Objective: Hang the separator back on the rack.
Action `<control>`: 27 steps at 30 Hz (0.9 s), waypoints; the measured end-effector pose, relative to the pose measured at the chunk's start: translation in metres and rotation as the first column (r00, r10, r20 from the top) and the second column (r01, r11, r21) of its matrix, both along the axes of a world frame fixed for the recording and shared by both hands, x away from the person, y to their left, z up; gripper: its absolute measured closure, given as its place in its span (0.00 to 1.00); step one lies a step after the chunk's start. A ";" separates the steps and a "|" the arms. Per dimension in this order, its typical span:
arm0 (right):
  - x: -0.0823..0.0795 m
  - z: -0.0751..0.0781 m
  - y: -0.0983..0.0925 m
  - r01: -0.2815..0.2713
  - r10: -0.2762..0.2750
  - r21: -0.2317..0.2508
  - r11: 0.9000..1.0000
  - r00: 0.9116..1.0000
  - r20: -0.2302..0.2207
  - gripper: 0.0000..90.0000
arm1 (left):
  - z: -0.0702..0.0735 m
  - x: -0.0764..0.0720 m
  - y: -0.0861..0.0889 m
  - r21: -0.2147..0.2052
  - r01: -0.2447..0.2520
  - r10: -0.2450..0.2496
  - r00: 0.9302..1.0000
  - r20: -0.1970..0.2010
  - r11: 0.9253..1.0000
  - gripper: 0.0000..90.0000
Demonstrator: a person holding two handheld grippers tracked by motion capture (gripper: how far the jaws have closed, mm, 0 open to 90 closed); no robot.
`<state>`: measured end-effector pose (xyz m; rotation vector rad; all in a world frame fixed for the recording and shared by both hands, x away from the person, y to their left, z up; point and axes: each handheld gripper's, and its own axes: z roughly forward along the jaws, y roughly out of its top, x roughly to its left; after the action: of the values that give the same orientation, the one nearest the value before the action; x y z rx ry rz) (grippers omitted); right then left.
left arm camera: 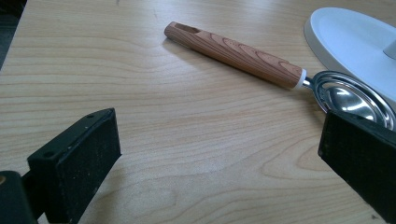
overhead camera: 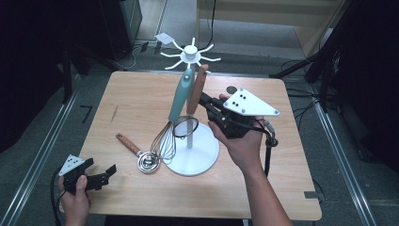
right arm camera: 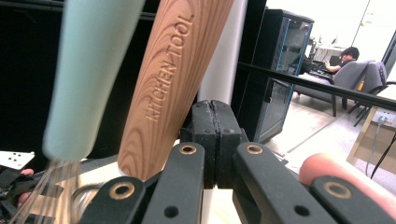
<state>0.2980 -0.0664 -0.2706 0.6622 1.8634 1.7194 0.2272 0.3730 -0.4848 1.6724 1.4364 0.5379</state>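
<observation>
Two utensils hang at frame centre from one white rack (overhead camera: 190, 141): a teal-handled whisk (overhead camera: 179, 101) and a wooden-handled tool (overhead camera: 196, 89). The right gripper (overhead camera: 205, 101), jaws clenched empty, sits beside the latter. One wooden-handled spoon (overhead camera: 136, 150) lies on the table (overhead camera: 141, 101). At lower left the left gripper (overhead camera: 106, 173) rests released.

Grey floor (overhead camera: 56, 141), dark cabinet (right arm camera: 280, 70), perhaps bright windows beyond.

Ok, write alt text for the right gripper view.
The right gripper's black jaws are pressed shut with nothing between them, just beside a hanging wooden handle stamped KITCHEN TOOL. A pale teal handle hangs left of it, the white stand pole behind.
</observation>
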 end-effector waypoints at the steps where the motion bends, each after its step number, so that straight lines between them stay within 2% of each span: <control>1: -0.002 0.000 0.002 0.003 -0.003 -0.003 1.000 1.000 0.003 1.00 | 0.000 0.000 0.000 0.000 0.000 0.000 1.000 -0.001 1.000 0.00; 5: -0.007 -0.001 0.012 0.015 -0.015 -0.014 1.000 1.000 0.002 1.00 | 0.000 0.000 0.000 -0.001 0.000 0.000 1.000 0.000 1.000 0.00; 10: -0.011 -0.003 0.022 0.019 -0.019 0.003 1.000 1.000 -0.025 1.00 | 0.000 0.000 0.000 -0.001 0.001 -0.001 1.000 -0.001 1.000 0.00; 18: -0.018 -0.004 0.035 0.012 -0.012 0.008 1.000 0.999 -0.035 1.00 | 0.000 0.001 0.000 0.002 0.009 -0.009 1.000 -0.005 1.000 0.00; 24: -0.020 -0.005 0.040 0.010 -0.011 -0.013 1.000 1.000 -0.027 1.00 | 0.000 0.001 0.000 -0.004 0.010 -0.010 1.000 -0.007 1.000 0.00; 27: -0.017 -0.008 0.037 0.020 -0.020 -0.002 1.000 0.999 -0.035 1.00 | 0.000 0.001 0.000 -0.008 0.013 -0.013 1.000 -0.006 1.000 0.00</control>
<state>0.2807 -0.0296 -0.2787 0.7128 1.8752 1.7036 0.2283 0.3732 -0.4850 1.6773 1.4295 0.5191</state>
